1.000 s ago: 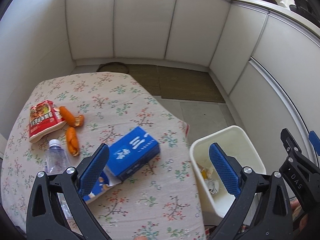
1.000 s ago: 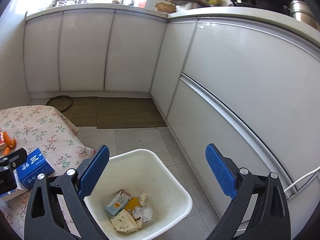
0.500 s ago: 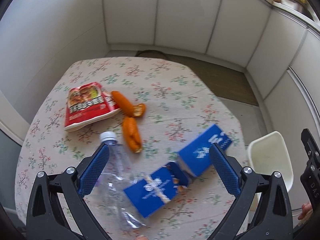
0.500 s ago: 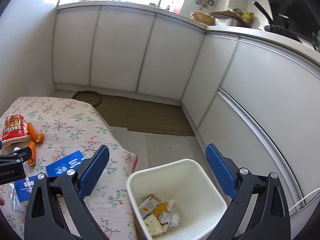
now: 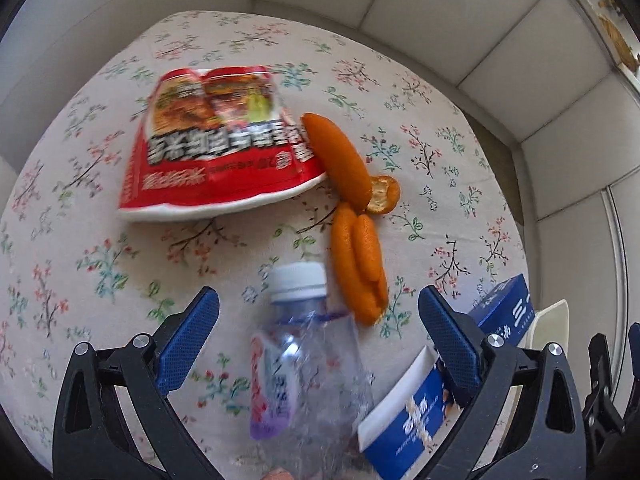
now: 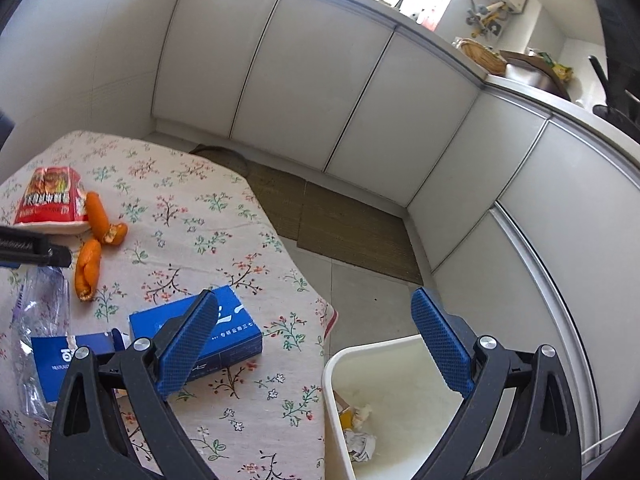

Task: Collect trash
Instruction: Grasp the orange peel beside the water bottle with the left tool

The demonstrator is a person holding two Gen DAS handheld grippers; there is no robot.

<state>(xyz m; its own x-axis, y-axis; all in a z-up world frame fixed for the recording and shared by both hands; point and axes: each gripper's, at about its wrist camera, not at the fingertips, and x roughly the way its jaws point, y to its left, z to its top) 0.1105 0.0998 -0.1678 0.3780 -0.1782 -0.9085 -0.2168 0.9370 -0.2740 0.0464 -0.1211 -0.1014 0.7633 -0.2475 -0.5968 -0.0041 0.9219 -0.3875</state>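
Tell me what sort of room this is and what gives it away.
Most likely a home kitchen. White cabinet doors run under a countertop that carries a basket and cookware, and a table with a floral cloth stands beside a white trash bin on the tiled floor.

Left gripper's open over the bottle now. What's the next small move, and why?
Probably ease the left gripper forward and down, then close on the bottle. Its jaws stand open on either side of the bottle's neck, holding nothing, and the bottle lies loose on the table. The bin sits to the right.
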